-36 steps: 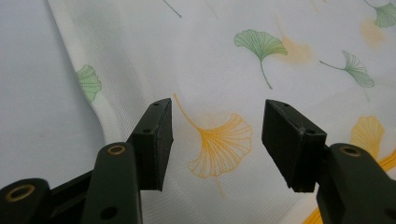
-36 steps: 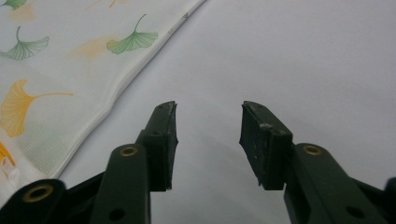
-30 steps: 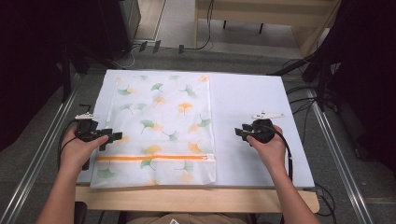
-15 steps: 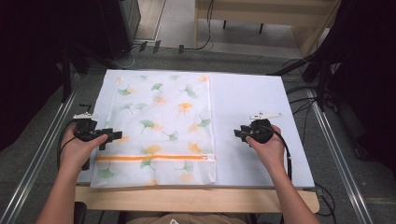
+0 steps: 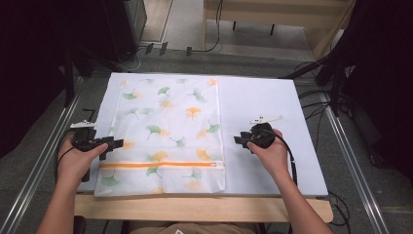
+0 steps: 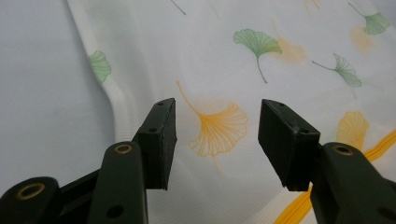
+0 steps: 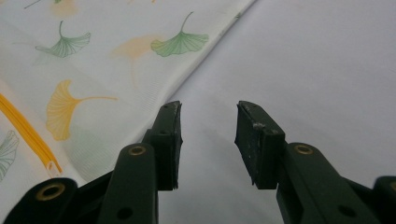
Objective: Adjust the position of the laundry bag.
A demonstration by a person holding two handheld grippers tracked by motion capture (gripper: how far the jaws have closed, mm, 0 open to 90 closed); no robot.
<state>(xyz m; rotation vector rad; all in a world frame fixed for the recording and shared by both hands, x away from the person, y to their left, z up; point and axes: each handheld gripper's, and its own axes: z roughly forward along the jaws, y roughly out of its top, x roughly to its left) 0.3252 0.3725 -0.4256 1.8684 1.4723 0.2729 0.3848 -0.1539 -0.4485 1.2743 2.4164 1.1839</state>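
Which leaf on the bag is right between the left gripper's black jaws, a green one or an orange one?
The big orange leaf on the bag. It sits just ahead of the left gripper, while the green leaves lie farther off.

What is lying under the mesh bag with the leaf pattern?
The mesh bag lies flat on a pale sheet that covers the table. The sheet shows around it; whatever is directly beneath stays covered.
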